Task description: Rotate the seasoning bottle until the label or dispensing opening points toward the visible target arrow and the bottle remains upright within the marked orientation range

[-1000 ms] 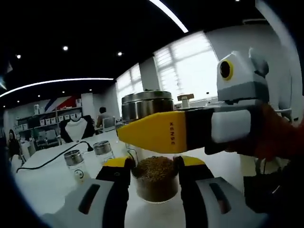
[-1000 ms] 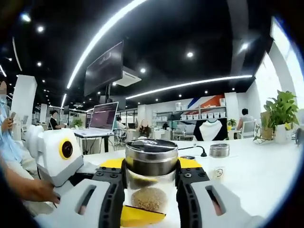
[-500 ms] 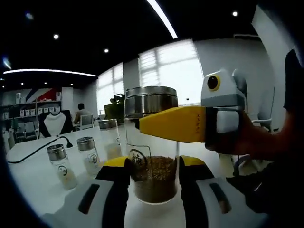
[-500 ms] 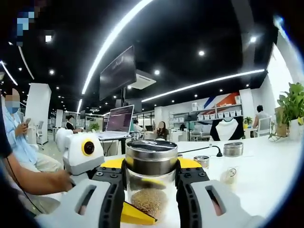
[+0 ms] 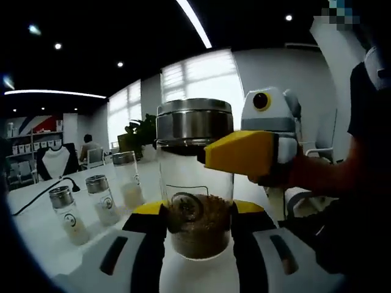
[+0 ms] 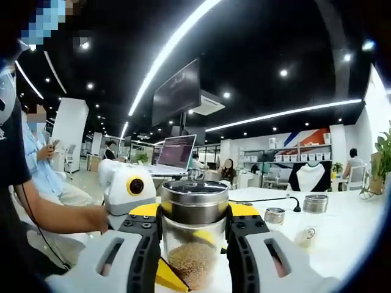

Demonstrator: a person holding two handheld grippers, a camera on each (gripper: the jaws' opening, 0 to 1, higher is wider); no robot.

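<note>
Glass seasoning bottle (image 5: pixel 194 183) clamped by left tool (image 5: pixel 197 227) and right tool (image 6: pixel 194 227); three jars (image 5: pixel 98 198) alongside.

Seasoning bottle (image 5: pixel 194 183) upright between left gripper (image 5: pixel 197 229) jaws. Right gripper (image 6: pixel 194 235) jaws flank its lid (image 6: pixel 194 201). Three small jars (image 5: pixel 98 198) on table (image 5: pixel 43 238), left of left jaws. Two jars (image 6: pixel 293 213) right of right jaws.

A white table (image 5: pixel 36 232) is seen carrying everything. The seasoning bottle (image 5: pixel 195 183) is stood upright on it at 6 o'clock in the left gripper view. Three small jars (image 5: pixel 101 198) are lined up around 9 o'clock, with a black cable (image 5: pixel 36 198) laid behind them. A laptop (image 6: pixel 174 155) is parked at 11 o'clock in the right gripper view.
</note>
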